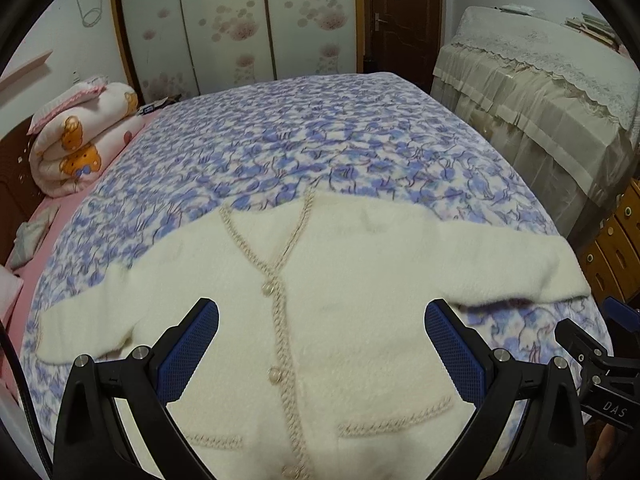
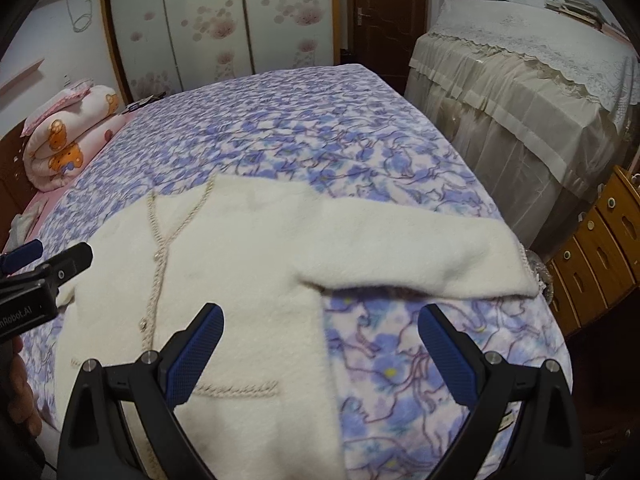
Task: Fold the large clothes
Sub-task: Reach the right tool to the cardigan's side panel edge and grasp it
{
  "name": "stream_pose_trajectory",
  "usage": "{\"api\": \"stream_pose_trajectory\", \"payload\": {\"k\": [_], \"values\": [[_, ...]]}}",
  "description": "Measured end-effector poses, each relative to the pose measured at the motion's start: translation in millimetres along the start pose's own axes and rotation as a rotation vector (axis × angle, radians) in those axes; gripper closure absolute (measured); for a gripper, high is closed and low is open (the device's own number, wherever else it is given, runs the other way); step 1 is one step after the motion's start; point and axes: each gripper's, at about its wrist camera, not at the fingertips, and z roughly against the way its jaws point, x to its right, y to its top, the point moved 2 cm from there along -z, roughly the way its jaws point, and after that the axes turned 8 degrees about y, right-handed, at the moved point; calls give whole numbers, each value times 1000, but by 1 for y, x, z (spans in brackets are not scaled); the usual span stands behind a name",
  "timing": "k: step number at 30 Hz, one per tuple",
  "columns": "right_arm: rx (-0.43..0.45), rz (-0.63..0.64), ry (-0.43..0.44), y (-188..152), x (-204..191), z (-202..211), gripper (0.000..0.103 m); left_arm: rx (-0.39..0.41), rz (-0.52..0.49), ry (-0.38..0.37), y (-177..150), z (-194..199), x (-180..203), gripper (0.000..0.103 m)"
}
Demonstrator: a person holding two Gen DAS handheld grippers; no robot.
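Rolled quilt (image 1: 76,140): pink and white with bear prints, at the far left of the cardigan, on the pink sheet by the headboard.
Bed blanket (image 1: 304,136): blue and purple floral fleece, spread under the cardigan and reaching back toward the wardrobe doors.
Left gripper (image 1: 320,354): held above the cardigan's lower front, over the button line; its blue-padded fingers (image 1: 188,354) stand wide apart and grip nothing.
Cardigan (image 1: 352,280): cream, fluffy, lying flat and face up on the bed blanket, buttoned, with braided beige trim along the V-neck and the pocket tops; both sleeves stretch out sideways, the collar points away from the cameras.
Right gripper (image 2: 322,354): held above the cardigan's right side edge, below the outstretched sleeve (image 2: 420,252); one blue finger (image 2: 194,356) hangs over the cream knit, the other over bare blanket; the fingers are spread wide, holding nothing.
Covered furniture (image 2: 520,92): draped in beige cloth with a lace top, right of the cardigan, beyond the bed edge.
Wooden drawers (image 2: 600,248): right of the sleeve cuff, beside the bed.
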Motion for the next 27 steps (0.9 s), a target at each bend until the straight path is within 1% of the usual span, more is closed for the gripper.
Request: {"api": "stream_pose_trajectory", "payload": {"k": [4, 6, 9, 11, 13, 16, 18, 21, 24, 26, 27], "values": [[20, -35, -35, 15, 33, -6, 5, 25, -12, -26, 24, -16, 27, 1], [31, -65, -52, 22, 55, -10, 5, 18, -19, -38, 32, -26, 41, 1], [37, -120, -81, 26, 92, -20, 5, -19, -29, -57, 41, -52, 65, 1], [22, -158, -110, 27, 122, -32, 5, -28, -32, -61, 45, -72, 83, 1], [-3, -204, -134, 24, 153, -46, 5, -23, -13, -63, 48, -93, 98, 1], [-43, -286, -164, 13, 199, -66, 5, -42, 11, -110, 48, -121, 117, 1], [-69, -348, -176, 2, 228, -78, 5, -49, 9, -112, 46, -138, 131, 1], [-103, -464, -161, -20, 267, -95, 5, -69, -26, -102, 41, -161, 154, 1], [-124, -573, -103, -40, 292, -111, 8, -121, -29, -124, 35, -182, 169, 1], [-127, -647, -54, -51, 304, -124, 8, -161, -31, -133, 30, -196, 177, 3], [-128, -675, -35, -55, 309, -130, 9, -177, -34, -143, 27, -203, 182, 7]]}}
